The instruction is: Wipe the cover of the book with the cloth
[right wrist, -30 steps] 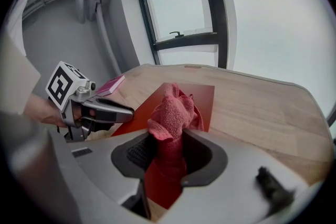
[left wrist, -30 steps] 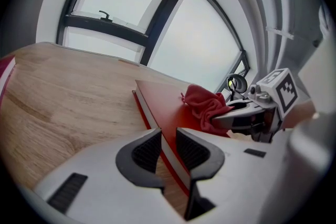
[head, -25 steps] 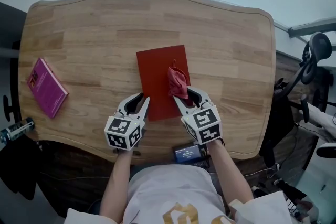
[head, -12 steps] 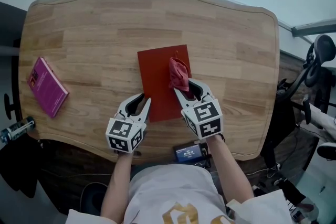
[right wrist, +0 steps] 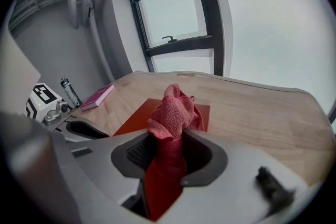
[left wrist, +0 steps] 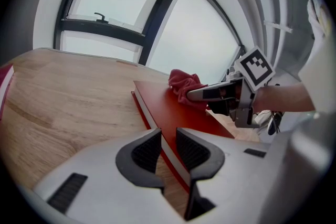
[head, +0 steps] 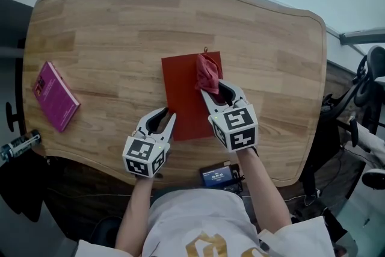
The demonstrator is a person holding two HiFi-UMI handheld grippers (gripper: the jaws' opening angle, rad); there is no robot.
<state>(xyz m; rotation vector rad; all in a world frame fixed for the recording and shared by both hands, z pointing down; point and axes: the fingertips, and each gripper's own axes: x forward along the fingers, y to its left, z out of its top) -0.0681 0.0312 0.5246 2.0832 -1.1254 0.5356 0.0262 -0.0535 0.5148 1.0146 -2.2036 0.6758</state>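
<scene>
head view: your right tongs [head: 218,93] are clamped on the red cloth [head: 207,72], which bunches just ahead of their tips on the red book [head: 183,93], ready to rub the cover. your left tongs [head: 169,115] rest at the book's near left edge, likely steadying it.

left gripper view: those jaws stand apart, astride that edge, not squeezing it.

right gripper view: a pink book [right wrist: 97,97] lies well left of both tongs, and nothing blocks the cloth.

The book [head: 183,99] lies mid-frame on the surface [head: 108,39]. The cloth [head: 207,72] rests on the book's upper right, and a second book [head: 55,96] lies far left.
</scene>
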